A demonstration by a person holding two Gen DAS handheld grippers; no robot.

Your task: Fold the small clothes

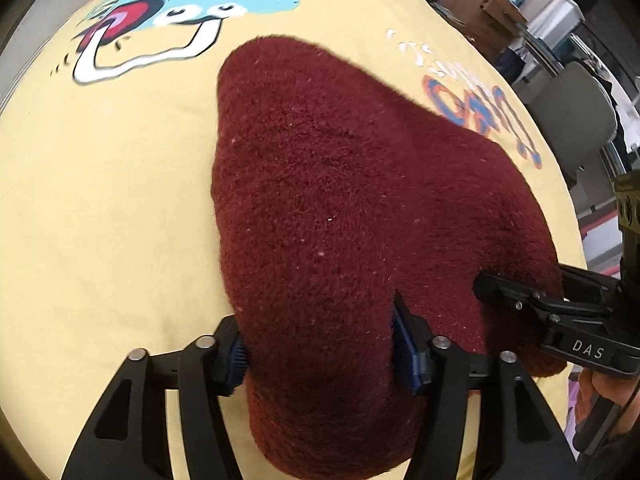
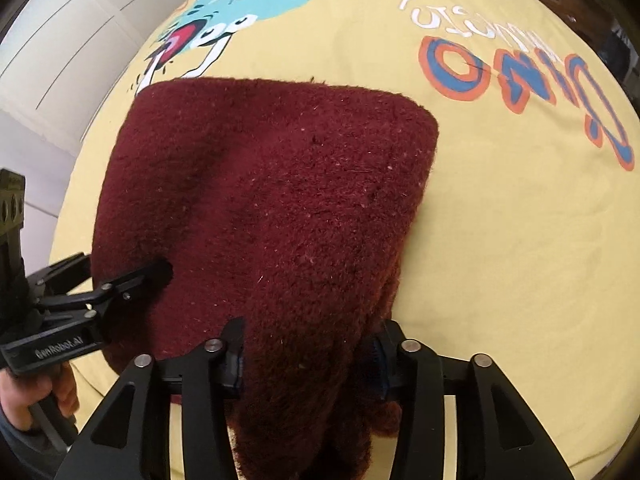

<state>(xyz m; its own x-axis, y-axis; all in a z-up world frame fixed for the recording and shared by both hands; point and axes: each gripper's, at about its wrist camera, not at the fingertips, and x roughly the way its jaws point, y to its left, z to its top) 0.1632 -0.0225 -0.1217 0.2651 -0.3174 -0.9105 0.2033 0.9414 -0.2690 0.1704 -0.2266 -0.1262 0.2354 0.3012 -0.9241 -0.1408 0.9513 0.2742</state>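
A dark red fleece garment (image 1: 340, 200) lies on a yellow printed cloth (image 1: 100, 200); it also fills the middle of the right wrist view (image 2: 272, 200). My left gripper (image 1: 320, 356) is shut on the garment's near edge, fabric bunched between its blue pads. My right gripper (image 2: 308, 364) is shut on the near edge further right. Each gripper shows in the other's view: the right gripper (image 1: 520, 300) at the garment's right corner, the left gripper (image 2: 132, 280) at its left corner. The far edge lies flat.
The yellow cloth (image 2: 500, 240) carries a cartoon dinosaur print (image 1: 180, 8) and orange-blue lettering (image 2: 520, 76). Cardboard boxes (image 1: 480, 4) and a grey chair (image 1: 576, 120) stand beyond the right edge. White panelled doors (image 2: 60, 40) stand at the left.
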